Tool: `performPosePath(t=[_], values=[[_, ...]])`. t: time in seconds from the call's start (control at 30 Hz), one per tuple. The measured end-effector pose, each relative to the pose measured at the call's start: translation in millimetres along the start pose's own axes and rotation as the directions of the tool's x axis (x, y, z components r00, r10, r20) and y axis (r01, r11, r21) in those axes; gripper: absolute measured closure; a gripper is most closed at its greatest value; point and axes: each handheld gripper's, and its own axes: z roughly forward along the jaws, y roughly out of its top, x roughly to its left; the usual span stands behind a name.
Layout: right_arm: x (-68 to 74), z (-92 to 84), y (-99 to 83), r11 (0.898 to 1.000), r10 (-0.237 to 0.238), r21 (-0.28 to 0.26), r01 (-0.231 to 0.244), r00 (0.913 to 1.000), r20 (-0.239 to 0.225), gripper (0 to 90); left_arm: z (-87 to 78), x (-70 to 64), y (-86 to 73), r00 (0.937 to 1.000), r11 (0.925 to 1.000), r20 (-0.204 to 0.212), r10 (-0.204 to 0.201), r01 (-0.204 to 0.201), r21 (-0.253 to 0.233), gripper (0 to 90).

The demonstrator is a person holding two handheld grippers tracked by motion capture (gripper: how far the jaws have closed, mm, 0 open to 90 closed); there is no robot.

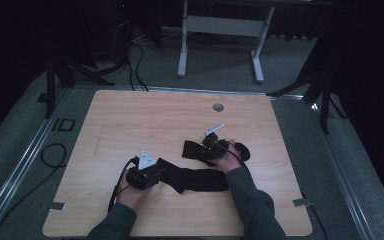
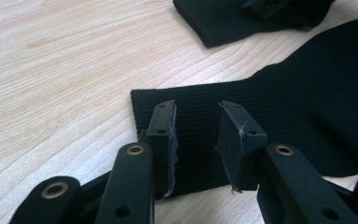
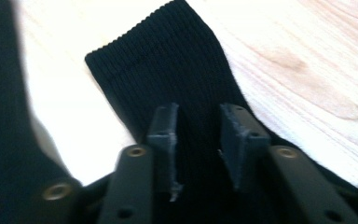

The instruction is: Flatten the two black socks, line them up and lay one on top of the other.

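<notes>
I see my left gripper (image 2: 196, 140) low over the ribbed cuff of the nearer black sock (image 2: 279, 107), jaws parted with cloth showing in the gap; whether the pads touch it I cannot tell. My left hand (image 1: 130, 195) reaches in from the near edge of the wooden table (image 1: 130, 115). Farther off, my right gripper (image 3: 198, 144) hangs open over the second black sock (image 3: 168, 60), my right hand (image 1: 232, 155) covering part of it.
</notes>
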Motion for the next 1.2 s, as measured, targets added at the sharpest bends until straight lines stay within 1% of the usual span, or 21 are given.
performPosePath(t=[0.03, 0.07, 0.1, 0.17, 0.2, 0.27, 0.4, 0.47, 0.63, 0.77, 0.83, 0.97, 1.07, 1.1, 1.13, 1.17, 1.2], values=[[-0.6, 0.3, 0.9, 1.0, 0.008, 0.002, -0.008, 0.9999, 0.009, 73.6, 0.0, 0.0, 0.0, 1.0, 1.0, 0.0, 0.001, -0.001, -0.001, 67.1], [-1.8, 0.4, 1.7, 1.0, 0.023, 0.004, -0.023, 0.9995, 0.02, 79.6, 0.0, 0.0, 0.0, 1.0, 1.0, 0.001, 0.001, -0.001, -0.001, 67.1], [-2.7, 0.4, 1.9, 0.999, 0.035, 0.004, -0.035, 0.9991, 0.025, 82.1, -0.1, 0.2, 0.0, 1.0, 1.0, 0.001, 0.002, -0.002, 0.001, 67.1], [-6.8, 0.0, 1.7, 0.996, 0.093, 0.003, -0.093, 0.9957, 0.005, 83.8, -0.2, 0.4, 0.1, 1.0, 1.0, 0.001, 0.0, 0.0, 0.002, 67.1], [-9.2, -0.5, 1.2, 0.992, 0.127, 0.001, -0.127, 0.9918, -0.017, 84.2, -0.3, 0.8, 0.2, 1.0, 1.0, 0.001, 0.002, -0.002, 0.003, 67.1], [-11.8, -4.3, -0.1, 0.987, 0.16, -0.01, -0.16, 0.9865, -0.036, 84.4, -0.1, 1.9, 0.1, 1.0, 1.0, 0.001, -0.003, 0.003, 0.003, 67.1], [-13.1, -21.5, -2.2, 0.984, 0.164, -0.068, -0.166, 0.9859, -0.034, 84.4, 0.4, 1.5, 0.1, 1.0, 1.0, -0.003, -0.003, 0.003, 0.002, 67.0], [-13.8, -29.4, -3.7, 0.981, 0.169, -0.09, -0.173, 0.9846, -0.044, 84.4, 0.4, 0.6, 0.2, 1.0, 1.0, -0.005, 0.002, -0.002, 0.004, 67.1], [-12.8, -42.0, -8.4, 0.976, 0.176, -0.121, -0.181, 0.9831, -0.052, 84.4, 1.0, 0.1, -0.1, 1.0, 1.0, -0.006, -0.001, 0.001, 0.003, 67.0], [-10.8, -52.5, -10.3, 0.97, 0.181, -0.153, -0.191, 0.9806, -0.075, 84.4, 1.2, 0.7, -0.2, 1.0, 1.0, -0.008, -0.002, 0.002, 0.003, 66.9], [-9.5, -59.5, -10.4, 0.967, 0.174, -0.174, -0.186, 0.9814, -0.082, 84.4, 1.3, 0.6, -0.2, 1.0, 1.0, -0.008, -0.002, 0.002, 0.004, 66.9], [-5.8, -78.5, -10.1, 0.959, 0.161, -0.223, -0.177, 0.9831, -0.088, 84.4, 1.5, 0.5, -0.3, 1.0, 1.0, -0.008, 0.001, -0.001, 0.01, 66.8], [-4.8, -95.4, -9.9, 0.95, 0.148, -0.264, -0.164, 0.9857, -0.081, 84.4, 1.9, 0.7, -0.4, 1.0, 0.9999, -0.008, 0.003, -0.003, 0.014, 66.8], [-5.2, -98.6, -9.7, 0.948, 0.146, -0.273, -0.164, 0.9856, -0.085, 84.4, 2.3, 0.7, -0.4, 1.0, 0.9999, -0.008, 0.003, -0.002, 0.015, 66.8], [-5.2, -98.6, -9.7, 0.948, 0.146, -0.273, -0.164, 0.9856, -0.085, 84.4, 2.3, 0.7, -0.4, 1.0, 0.9999, -0.008, 0.003, -0.002, 0.015, 66.8], [-5.4, -102.6, -9.3, 0.944, 0.144, -0.284, -0.165, 0.9852, -0.092, 84.4, 3.2, 0.3, -0.6, 1.0, 0.9999, -0.009, 0.001, -0.001, 0.016, 66.8], [-5.2, -110.5, -8.2, 0.938, 0.139, -0.305, -0.163, 0.9853, -0.099, 84.4, 3.4, 0.3, -0.7, 1.0, 0.9998, -0.008, 0.003, -0.003, 0.019, 66.7]])
